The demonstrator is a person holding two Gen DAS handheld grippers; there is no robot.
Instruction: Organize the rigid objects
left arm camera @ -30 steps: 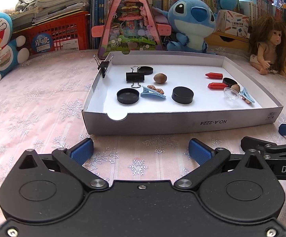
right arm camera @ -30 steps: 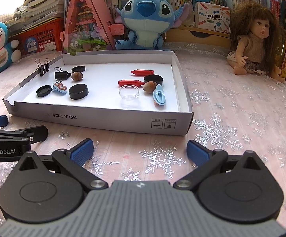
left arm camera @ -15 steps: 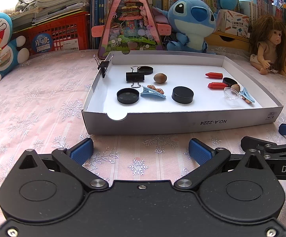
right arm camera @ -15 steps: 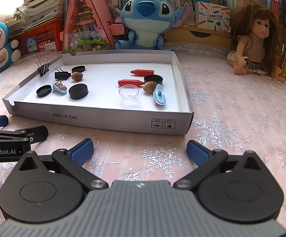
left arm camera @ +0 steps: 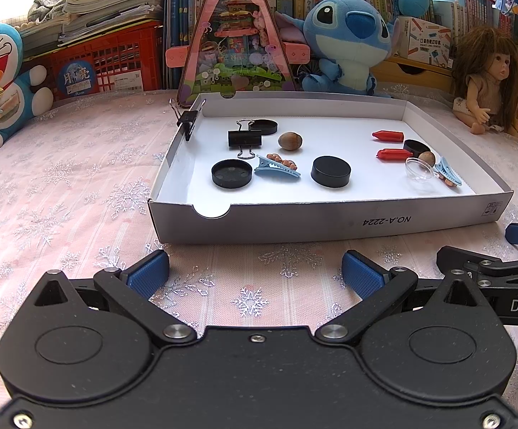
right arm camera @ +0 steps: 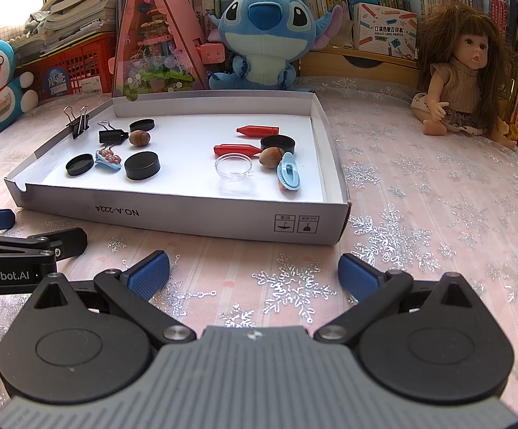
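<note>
A shallow white cardboard tray [left arm camera: 330, 220] [right arm camera: 194, 220] lies on the pink snowflake cloth and holds small items. On its left side are black binder clips [left arm camera: 244, 138], black round lids [left arm camera: 231, 174], a nut [left arm camera: 290, 141] and a blue hair clip [left arm camera: 277, 168]. Towards its right are two red caps [right arm camera: 257, 130], a clear dish [right arm camera: 233, 167], a second nut [right arm camera: 270, 156] and another blue hair clip [right arm camera: 289, 177]. My left gripper [left arm camera: 255, 273] and right gripper [right arm camera: 253, 271] both stand open and empty over the cloth, just short of the tray's front wall.
Plush toys [right arm camera: 264, 35], a pink triangular display [left arm camera: 234, 32], a doll [right arm camera: 468, 71], a red crate [left arm camera: 109, 60] and books line the far side. Each gripper shows at the edge of the other's view, close beside it.
</note>
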